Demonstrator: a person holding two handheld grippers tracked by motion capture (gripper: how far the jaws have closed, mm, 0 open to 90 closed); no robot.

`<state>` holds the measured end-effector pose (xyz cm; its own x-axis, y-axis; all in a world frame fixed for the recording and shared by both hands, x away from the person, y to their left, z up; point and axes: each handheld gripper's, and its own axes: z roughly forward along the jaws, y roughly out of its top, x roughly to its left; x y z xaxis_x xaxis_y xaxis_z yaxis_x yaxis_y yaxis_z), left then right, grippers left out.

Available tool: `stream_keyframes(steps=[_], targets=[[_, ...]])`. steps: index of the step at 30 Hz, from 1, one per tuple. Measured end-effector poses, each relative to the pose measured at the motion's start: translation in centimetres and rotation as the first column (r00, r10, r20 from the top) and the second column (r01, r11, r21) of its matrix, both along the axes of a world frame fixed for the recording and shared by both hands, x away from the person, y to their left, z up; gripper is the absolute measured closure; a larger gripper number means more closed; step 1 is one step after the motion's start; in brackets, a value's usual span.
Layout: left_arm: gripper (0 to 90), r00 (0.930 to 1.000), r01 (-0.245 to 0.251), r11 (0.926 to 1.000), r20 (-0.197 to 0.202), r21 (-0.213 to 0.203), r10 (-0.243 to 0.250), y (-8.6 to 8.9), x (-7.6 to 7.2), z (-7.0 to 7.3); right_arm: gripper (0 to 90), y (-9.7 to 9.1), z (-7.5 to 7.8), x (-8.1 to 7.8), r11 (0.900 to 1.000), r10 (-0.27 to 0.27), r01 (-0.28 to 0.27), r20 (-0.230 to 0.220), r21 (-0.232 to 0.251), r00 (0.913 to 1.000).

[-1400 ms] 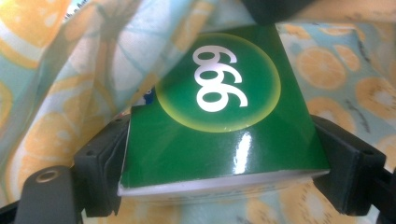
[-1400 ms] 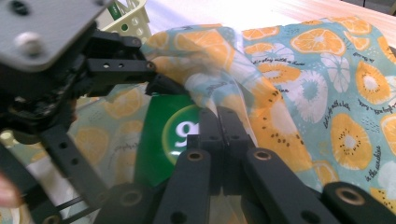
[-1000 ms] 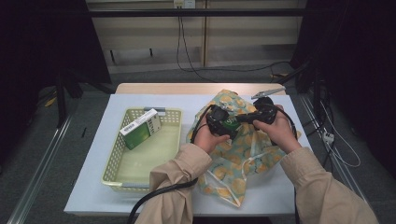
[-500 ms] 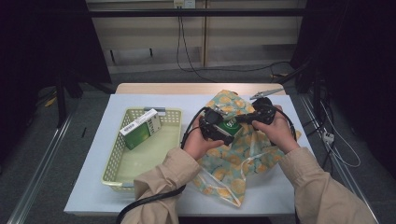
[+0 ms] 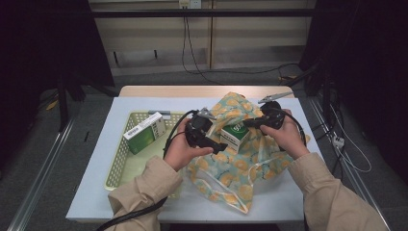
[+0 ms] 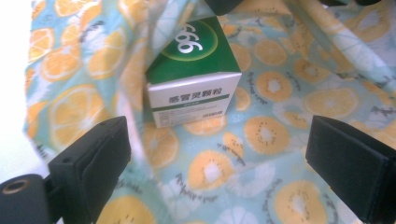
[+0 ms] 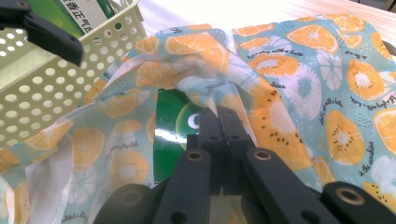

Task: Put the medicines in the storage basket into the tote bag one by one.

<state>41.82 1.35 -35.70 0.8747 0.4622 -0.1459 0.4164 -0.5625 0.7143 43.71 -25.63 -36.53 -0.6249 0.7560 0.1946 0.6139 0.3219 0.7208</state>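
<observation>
With the right gripper point(image 7: 219, 140) pinching the fruit-print bag point(image 5: 240, 168) rim shut, the left gripper point(image 6: 215, 168), fingers just spread wide and empty, should clear the green box point(image 6: 194, 70) without snagging cloth.

You wear a beige jacket with long sleeves point(image 5: 144, 185) that crease at the cuffs. Your left gripper point(image 5: 217, 145) and right gripper point(image 5: 246, 123) are matte black, each topped by a small grey three-cornered plate, each trailing a black cable point(image 5: 130, 216). The jaws are blocky black pads on arms with round pivot holes.
</observation>
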Motion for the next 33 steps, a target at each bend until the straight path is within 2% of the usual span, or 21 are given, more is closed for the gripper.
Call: stream_keyframes(steps=[3, 8, 9, 10, 11, 12, 13, 15, 17, 19, 20, 21, 22, 23, 24, 28, 33], targets=[[6.1, 0.9998, 0.001, 0.9999, 0.018, -0.013, 0.000, 1.1, -0.2, 0.6, 90.0, 0.0, 0.1, 0.0, 1.0000, -0.001, 0.001, 0.000, 0.001, 1.0000], [6.0, 0.9995, -0.001, 1.0000, 0.032, 0.008, 0.001, 3.3, -0.1, 1.2, 90.0, -0.1, 0.1, -0.1, 1.0000, 0.002, -0.002, 0.001, -0.001, 1.0000], [6.2, 0.9988, -0.019, 0.9995, 0.046, 0.027, 0.018, 3.7, -0.1, 1.3, 90.0, -0.1, 0.1, -0.1, 1.0000, 0.002, -0.002, 0.002, -0.002, 1.0000], [6.2, 0.9995, -0.002, 0.9999, 0.031, 0.015, 0.001, 4.2, 0.0, 1.3, 90.0, -0.1, 0.1, -0.1, 1.0000, 0.001, -0.001, 0.002, -0.003, 1.0000], [6.2, 0.9994, -0.015, 0.9998, 0.030, 0.009, 0.014, 4.6, 0.1, 1.3, 90.0, 0.0, 0.1, -0.1, 1.0000, 0.000, 0.000, 0.002, -0.002, 1.0000], [6.1, 0.9983, -0.041, 0.9988, 0.042, 0.026, 0.040, 5.0, 0.1, 1.4, 90.0, 0.0, 0.1, -0.1, 1.0000, 0.000, 0.000, 0.002, -0.001, 1.0000], [6.0, 0.9993, -0.028, 0.9996, 0.024, 0.005, 0.028, 5.5, 0.2, 1.3, 90.0, 0.0, 0.1, -0.1, 1.0000, 0.001, -0.001, 0.002, -0.001, 1.0000], [6.4, 0.9992, -0.032, 0.9995, 0.022, -0.001, 0.032, 6.4, 0.4, 1.4, 90.0, 0.0, 0.1, -0.1, 1.0000, 0.003, -0.003, -0.002, 0.009, 1.0000], [6.8, 0.9982, -0.056, 0.9984, 0.023, -0.001, 0.056, 7.2, 0.5, 1.4, 90.0, -0.1, 0.1, -0.1, 0.9999, 0.002, -0.002, -0.004, 0.015, 1.0000], [6.9, 0.9965, -0.077, 0.9968, 0.034, 0.019, 0.077, 7.9, 0.5, 1.4, 90.0, -0.1, 0.1, -0.1, 1.0000, 0.002, -0.002, -0.003, 0.010, 1.0000], [6.9, 0.9972, -0.071, 0.9974, 0.025, 0.008, 0.071, 8.4, 0.6, 1.4, 90.0, -0.1, 0.1, -0.1, 1.0000, 0.002, -0.002, -0.003, 0.009, 1.0000], [6.9, 0.9952, -0.091, 0.9955, 0.039, 0.026, 0.090, 8.7, 0.7, 1.4, 90.0, -0.1, 0.1, -0.1, 1.0000, 0.002, -0.002, -0.003, 0.009, 1.0000], [6.9, 0.9960, -0.085, 0.9963, 0.028, 0.012, 0.084, 9.1, 0.8, 1.4, 90.0, -0.1, 0.1, -0.1, 1.0000, 0.002, -0.002, -0.003, 0.007, 1.0000], [7.0, 0.9940, -0.103, 0.9943, 0.040, 0.025, 0.102, 9.4, 0.8, 1.4, 90.0, -0.1, 0.1, -0.1, 1.0000, 0.002, -0.002, -0.002, 0.006, 1.0000], [7.0, 0.9944, -0.102, 0.9947, 0.029, 0.016, 0.101, 9.8, 1.0, 1.3, 90.0, -0.1, 0.1, -0.1, 1.0000, 0.002, -0.002, -0.002, 0.007, 1.0000], [7.0, 0.9915, -0.128, 0.9916, 0.024, 0.019, 0.127, 11.1, 1.3, 1.2, 90.0, 0.0, 0.1, -0.1, 1.0000, 0.003, -0.003, -0.003, 0.002, 1.0000], [7.3, 0.9878, -0.152, 0.9882, 0.037, 0.020, 0.151, 12.6, 1.8, 1.2, 90.0, 0.0, 0.0, -0.1, 1.0000, 0.002, -0.002, -0.005, 0.003, 1.0000]])
